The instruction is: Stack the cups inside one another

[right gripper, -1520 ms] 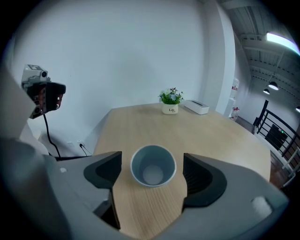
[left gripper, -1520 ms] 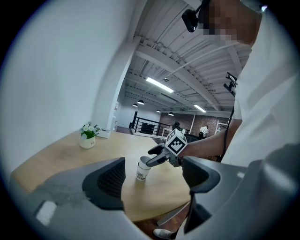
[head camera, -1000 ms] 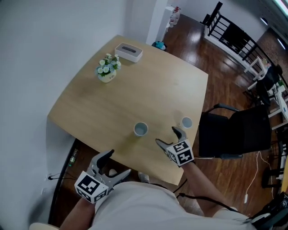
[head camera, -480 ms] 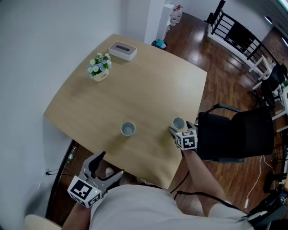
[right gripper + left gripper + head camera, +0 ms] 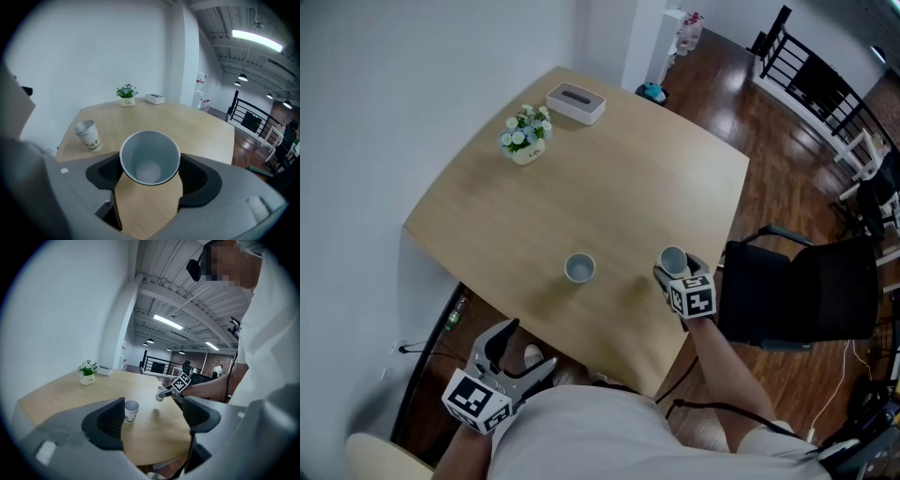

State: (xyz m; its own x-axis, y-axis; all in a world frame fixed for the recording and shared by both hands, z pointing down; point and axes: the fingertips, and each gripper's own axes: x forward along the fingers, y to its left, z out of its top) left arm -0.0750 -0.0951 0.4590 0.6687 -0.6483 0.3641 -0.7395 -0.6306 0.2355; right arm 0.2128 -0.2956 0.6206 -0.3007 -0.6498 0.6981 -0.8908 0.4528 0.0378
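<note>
Two grey paper cups are in play on the light wooden table [image 5: 619,178]. One cup [image 5: 579,268] stands upright and alone near the front edge; it also appears in the left gripper view [image 5: 131,410] and the right gripper view [image 5: 87,135]. The other cup [image 5: 673,259] sits between the jaws of my right gripper [image 5: 679,270], which is shut on it, its open mouth facing the camera [image 5: 150,157]. My left gripper [image 5: 508,356] hangs open and empty below the table's front edge, away from both cups.
A small pot of flowers [image 5: 525,141] and a white tissue box [image 5: 576,102] stand at the table's far left corner. A black office chair [image 5: 806,286] is close to the table's right edge, beside my right arm. Dark wooden floor lies beyond.
My right gripper moved right and forward to the cup near the right edge and shut on it. The left gripper sank a little below the front edge, still open.
</note>
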